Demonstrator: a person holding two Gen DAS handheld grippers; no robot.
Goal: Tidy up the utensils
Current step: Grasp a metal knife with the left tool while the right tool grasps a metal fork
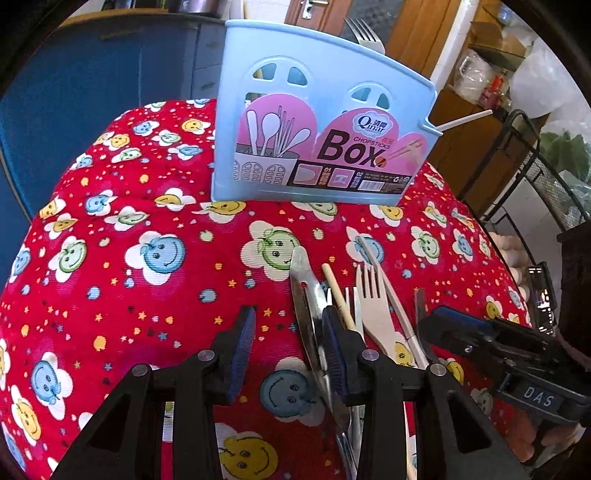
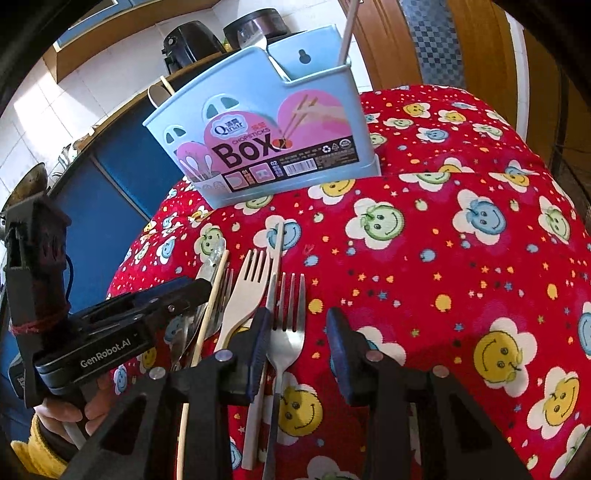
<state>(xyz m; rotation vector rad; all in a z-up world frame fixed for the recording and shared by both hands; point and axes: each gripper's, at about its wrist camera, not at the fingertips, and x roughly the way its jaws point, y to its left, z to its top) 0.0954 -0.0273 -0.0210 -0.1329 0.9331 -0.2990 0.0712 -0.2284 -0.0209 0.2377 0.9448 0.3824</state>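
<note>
My left gripper (image 1: 288, 347) hangs low over the red flowered cloth (image 1: 122, 295) on the counter, jaws parted and grasping nothing; its right pad sits beside the metal knife (image 1: 306, 295). Right of the knife lie a wooden chopstick (image 1: 334, 291), a pale fork (image 1: 373, 299) and a long white handle (image 1: 391, 295), all bunched together. My right gripper (image 2: 297, 339) hovers with jaws released around a metal fork (image 2: 290, 325), pads not pressing it. Behind the pile stands the blue chopsticks box (image 2: 258, 147), upright, already holding a fork (image 1: 364, 35) and other utensils.
</note>
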